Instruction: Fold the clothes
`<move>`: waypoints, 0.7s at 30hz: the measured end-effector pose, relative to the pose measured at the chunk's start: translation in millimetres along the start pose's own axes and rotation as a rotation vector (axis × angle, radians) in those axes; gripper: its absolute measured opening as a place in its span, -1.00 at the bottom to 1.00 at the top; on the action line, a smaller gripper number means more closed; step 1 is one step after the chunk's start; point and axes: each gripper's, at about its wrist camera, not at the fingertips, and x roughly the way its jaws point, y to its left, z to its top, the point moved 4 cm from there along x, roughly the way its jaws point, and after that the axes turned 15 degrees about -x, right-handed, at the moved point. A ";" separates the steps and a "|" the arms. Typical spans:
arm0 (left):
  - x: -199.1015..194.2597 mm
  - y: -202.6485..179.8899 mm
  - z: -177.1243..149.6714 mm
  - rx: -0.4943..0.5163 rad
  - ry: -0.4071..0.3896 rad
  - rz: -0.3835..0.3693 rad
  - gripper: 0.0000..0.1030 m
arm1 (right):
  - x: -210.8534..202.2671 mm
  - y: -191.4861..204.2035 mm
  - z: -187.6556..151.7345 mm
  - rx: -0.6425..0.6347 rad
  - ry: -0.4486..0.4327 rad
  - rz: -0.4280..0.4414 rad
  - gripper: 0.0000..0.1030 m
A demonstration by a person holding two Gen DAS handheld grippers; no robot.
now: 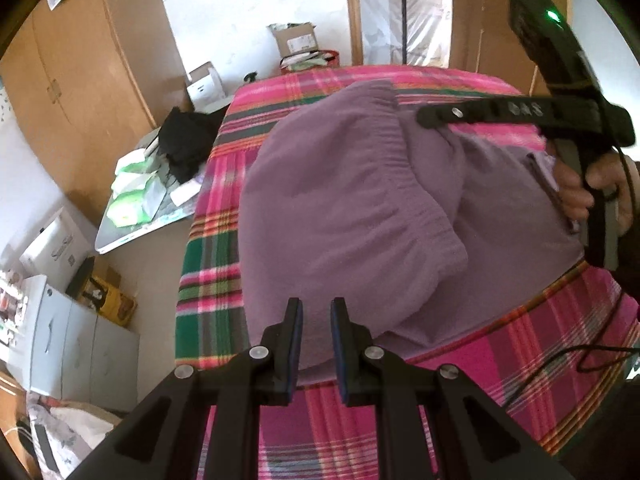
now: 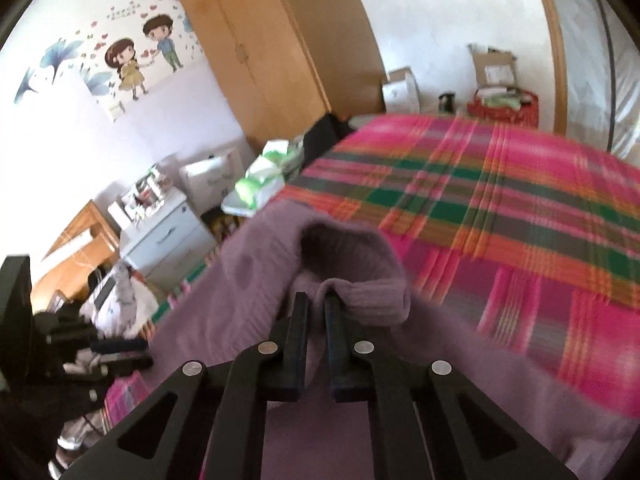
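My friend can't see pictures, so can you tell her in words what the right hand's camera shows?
The right tongs pinch a fold of a purple jumper and hold it up over a bed with a pink and green checked blanket. Behind stand a wooden wardrobe and a wall with cartoon stickers.

Plaid blanket [image 2: 500, 208] blurred in right view; purple garment [image 2: 248, 280] cut off at btm edge.
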 end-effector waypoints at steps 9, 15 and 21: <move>-0.7 -15.6 1.4 0.040 -0.005 -0.028 -0.72 | -18.0 -23.8 41.8 -0.017 -0.058 -0.059 -0.92; 5.7 -25.8 -23.1 0.195 0.026 0.019 -0.72 | -14.6 -14.9 16.5 -0.006 -0.009 -0.012 -0.84; 12.4 -23.0 -40.2 0.256 0.024 0.048 -0.72 | -11.0 -10.2 -11.2 0.040 0.033 0.011 -0.51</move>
